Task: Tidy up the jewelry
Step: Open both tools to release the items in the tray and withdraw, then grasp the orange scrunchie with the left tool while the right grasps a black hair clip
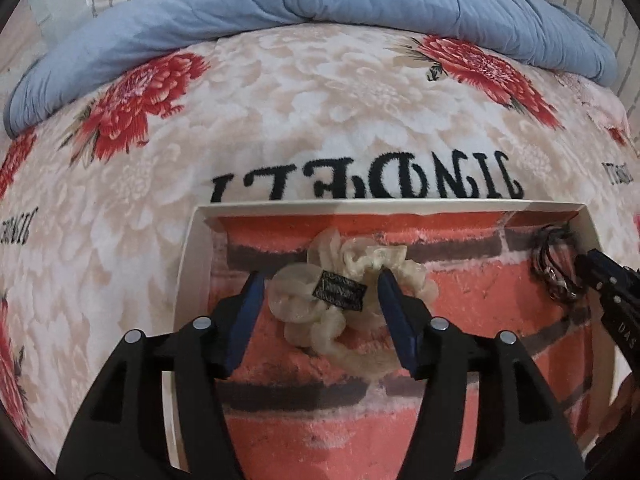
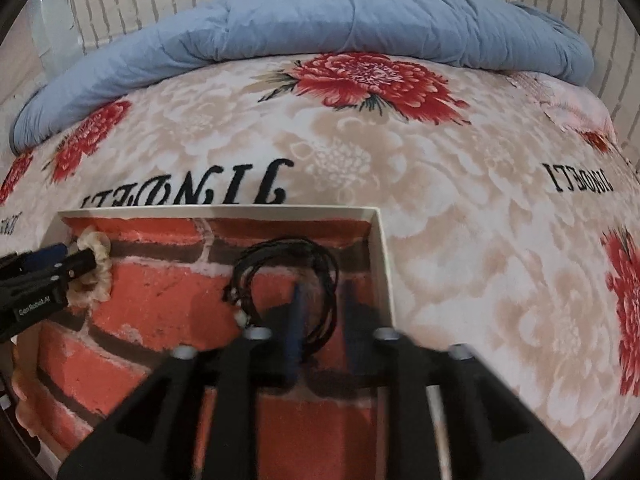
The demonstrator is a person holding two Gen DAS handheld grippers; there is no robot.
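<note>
both items lie in the shallow white box with brick-print lining (image 1: 188, 280). the left gripper (image 1: 320, 300) stands apart around the cream ruffled scrunchie (image 1: 344, 300); the right gripper (image 2: 322, 320) is apart beside the black cord bracelet (image 2: 280, 276). placing looks done; next, lift both clear without snagging.

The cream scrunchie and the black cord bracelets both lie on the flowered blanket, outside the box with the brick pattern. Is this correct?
Not quite. The cream scrunchie and the black cord bracelets both lie inside the box with the brick pattern, not outside it on the flowered blanket. The left wrist view shows the scrunchie there, the right wrist view the bracelets.
</note>
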